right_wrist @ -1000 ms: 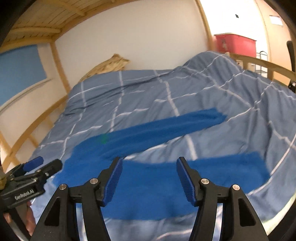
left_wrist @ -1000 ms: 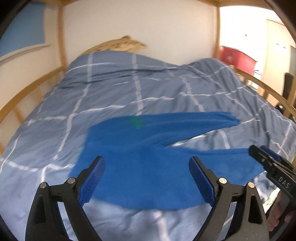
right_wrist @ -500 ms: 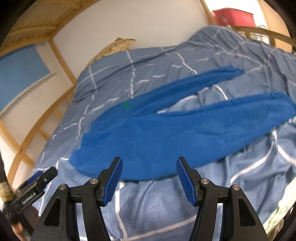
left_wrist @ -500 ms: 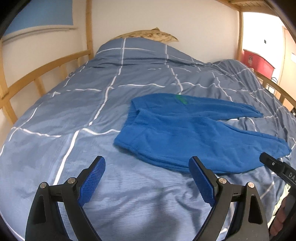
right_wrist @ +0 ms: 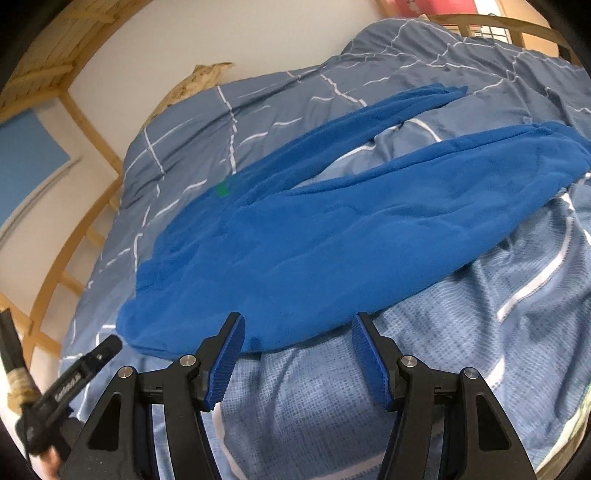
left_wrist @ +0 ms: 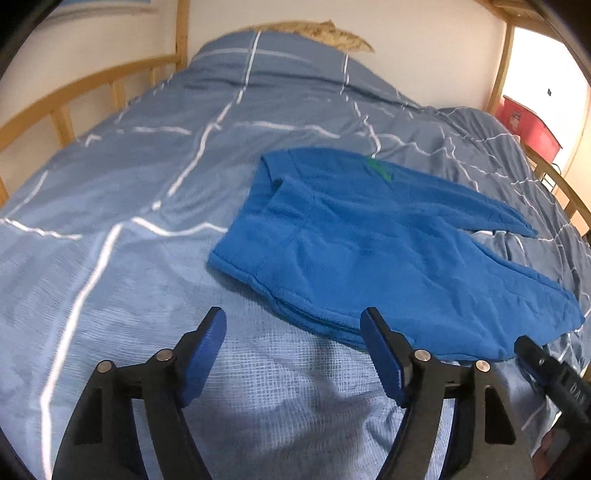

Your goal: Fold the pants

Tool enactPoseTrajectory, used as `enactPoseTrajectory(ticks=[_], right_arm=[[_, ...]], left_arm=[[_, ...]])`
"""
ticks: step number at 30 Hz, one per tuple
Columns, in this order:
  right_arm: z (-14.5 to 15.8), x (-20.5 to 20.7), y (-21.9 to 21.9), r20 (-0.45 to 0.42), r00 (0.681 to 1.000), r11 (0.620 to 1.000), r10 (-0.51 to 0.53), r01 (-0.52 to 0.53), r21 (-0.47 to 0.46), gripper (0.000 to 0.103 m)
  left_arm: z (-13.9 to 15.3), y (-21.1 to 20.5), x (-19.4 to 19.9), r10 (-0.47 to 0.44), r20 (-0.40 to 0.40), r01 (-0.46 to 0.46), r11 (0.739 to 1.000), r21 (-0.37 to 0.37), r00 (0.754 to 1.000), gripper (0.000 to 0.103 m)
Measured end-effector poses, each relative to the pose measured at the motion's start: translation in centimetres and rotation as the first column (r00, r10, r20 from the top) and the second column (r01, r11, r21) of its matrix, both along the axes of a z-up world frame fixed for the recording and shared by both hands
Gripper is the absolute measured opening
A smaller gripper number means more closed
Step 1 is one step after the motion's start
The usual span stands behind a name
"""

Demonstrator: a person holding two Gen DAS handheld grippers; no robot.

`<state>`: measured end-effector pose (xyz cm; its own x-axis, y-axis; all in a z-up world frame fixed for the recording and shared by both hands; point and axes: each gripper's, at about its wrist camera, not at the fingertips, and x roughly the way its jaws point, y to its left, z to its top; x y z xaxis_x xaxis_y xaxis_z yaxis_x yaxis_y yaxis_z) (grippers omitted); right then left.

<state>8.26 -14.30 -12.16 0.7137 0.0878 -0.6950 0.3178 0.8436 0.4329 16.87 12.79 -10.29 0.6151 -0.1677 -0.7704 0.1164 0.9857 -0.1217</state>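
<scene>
Blue fleece pants (left_wrist: pixel 369 251) lie flat on the bed, waistband to the left, both legs spread to the right, with a small green tag (left_wrist: pixel 380 168). My left gripper (left_wrist: pixel 293 332) hovers just short of the pants' near edge; its jaws are closing with only bedding between them. In the right wrist view the pants (right_wrist: pixel 314 236) fill the middle. My right gripper (right_wrist: pixel 297 336) stands open over the near hem, its pads not pressing on the cloth. Each gripper shows at the edge of the other's view: right gripper (left_wrist: pixel 554 376), left gripper (right_wrist: pixel 74 384).
A blue-grey checked duvet (left_wrist: pixel 147 184) covers the bed. A wooden rail (left_wrist: pixel 74 96) runs along the left side and another (left_wrist: pixel 561 188) along the right. A tan pillow (left_wrist: pixel 325 33) lies at the head by the wall. A red box (left_wrist: pixel 528 125) stands beyond the bed.
Both grippers have come down toward the bed, so the pants' near edge lies just ahead of the fingers. The left gripper's jaws have narrowed; the right's gap is unchanged.
</scene>
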Motion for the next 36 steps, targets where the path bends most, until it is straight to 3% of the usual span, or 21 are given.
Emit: enactPoseTrajectory(ticks=[8, 13, 15, 17, 19, 21, 24, 30, 36], right_arm=[[-0.7, 1.2, 0.0, -0.020, 1.000, 1.000, 0.009, -0.009, -0.004, 0.060], [-0.5, 2.1, 0.2, -0.029, 1.000, 0.999, 0.005, -0.006, -0.053, 0.058], [-0.5, 2.5, 0.2, -0.036, 0.999, 0.997, 0.006, -0.008, -0.072, 0.051], [-0.3, 2.8, 0.1, -0.041, 0.999, 0.996, 0.013, -0.017, -0.092, 0.046], [-0.1, 2.8, 0.1, -0.037, 0.999, 0.993, 0.030, -0.034, -0.111, 0.037], [0.6, 2.6, 0.0, -0.008, 0.998, 0.990, 0.061, -0.061, -0.126, 0.027], [1.9, 2.0, -0.4, 0.045, 0.995, 0.984, 0.093, -0.085, -0.156, 0.020], [5.2, 2.8, -1.2, 0.125, 0.983, 0.973, 0.135, -0.107, -0.206, 0.018], [9.0, 7.8, -2.7, 0.130, 0.974, 0.963, 0.183, -0.152, -0.222, 0.017]], left_arm=[[-1.3, -0.2, 1.7, -0.006, -0.022, 0.005, 1.000, -0.022, 1.000, 0.064], [-2.1, 0.1, 3.0, 0.010, -0.058, -0.012, 0.999, -0.036, 0.998, 0.045], [-2.3, 0.1, 3.3, 0.017, -0.074, -0.020, 0.999, -0.034, 0.997, 0.042], [-2.2, 0.0, 3.3, 0.027, -0.075, -0.030, 0.999, -0.033, 0.997, 0.029], [-1.7, -0.1, 2.9, 0.030, -0.060, -0.032, 0.999, -0.035, 0.998, 0.024], [-0.9, -0.3, 2.5, 0.040, -0.032, -0.042, 0.999, -0.033, 0.999, 0.022], [0.6, -0.9, 1.6, 0.060, 0.029, -0.059, 0.998, -0.028, 0.998, 0.020], [2.9, -1.6, 2.3, 0.107, 0.047, -0.104, 0.992, -0.072, 0.993, 0.019], [6.7, -2.7, 5.6, 0.131, 0.057, -0.125, 0.987, -0.096, 0.990, 0.018]])
